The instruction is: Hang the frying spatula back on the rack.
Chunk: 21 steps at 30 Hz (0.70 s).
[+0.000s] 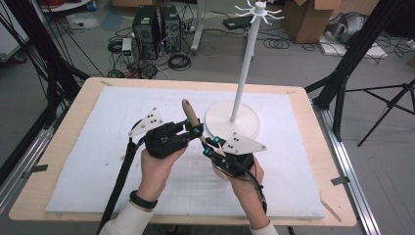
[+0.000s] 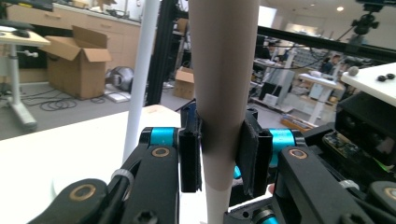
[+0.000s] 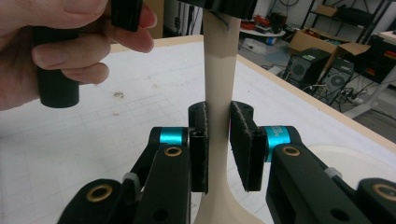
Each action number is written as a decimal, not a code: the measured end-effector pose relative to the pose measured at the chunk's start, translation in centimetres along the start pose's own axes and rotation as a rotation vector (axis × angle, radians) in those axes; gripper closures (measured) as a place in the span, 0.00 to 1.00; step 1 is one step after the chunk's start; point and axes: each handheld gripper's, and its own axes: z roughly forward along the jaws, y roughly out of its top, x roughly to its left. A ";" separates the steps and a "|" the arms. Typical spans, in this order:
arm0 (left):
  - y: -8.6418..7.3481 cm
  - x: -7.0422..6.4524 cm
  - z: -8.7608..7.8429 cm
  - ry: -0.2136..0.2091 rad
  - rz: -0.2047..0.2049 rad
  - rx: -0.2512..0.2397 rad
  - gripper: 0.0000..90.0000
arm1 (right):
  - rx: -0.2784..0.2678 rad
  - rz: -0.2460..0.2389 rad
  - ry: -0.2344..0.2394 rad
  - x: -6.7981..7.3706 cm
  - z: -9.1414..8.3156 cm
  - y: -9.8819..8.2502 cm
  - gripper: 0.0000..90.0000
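Nearest me are my own forearms and hands, coming in over the front edge of the light wooden bench [image 1: 63, 147] with its white padded mat [image 1: 98, 161]. Behind them stands the tall white stand with a round base and hooked top [image 1: 243, 83], nothing hanging on it.

I hold a long two-tone spoon-like utensil, brownish-grey handle and cream lower part [image 1: 190, 117], in the air between both tools, tilted away from me, just in front of the stand's base. My left hand-held gripper [image 1: 193, 129] pinches the brownish-grey handle; my right hand-held gripper [image 1: 209, 147] has its pads against the cream neck, where it begins to flare, and I judge it closed on it too.

It looks rigid and light, I think, with a smooth matte surface that may slip or swivel in flat pads. The narrow neck seems the surest place to take it. No containers are on the bench.
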 end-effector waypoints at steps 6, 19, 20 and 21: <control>0.2 0.3 -0.2 -0.071 0.003 -0.004 0.81 | -0.017 -0.030 0.046 -0.1 -0.3 0.2 0.74; 2.0 0.3 -1.1 -0.338 0.065 0.026 0.81 | -0.062 0.019 0.359 -2.2 -1.1 0.8 0.54; 2.1 0.3 -1.1 -0.362 0.072 0.034 0.81 | -0.071 0.024 0.394 -2.3 -1.0 0.8 0.54; 2.2 0.3 -1.0 -0.389 0.083 0.045 0.81 | -0.082 0.023 0.416 -2.3 -1.0 0.9 0.54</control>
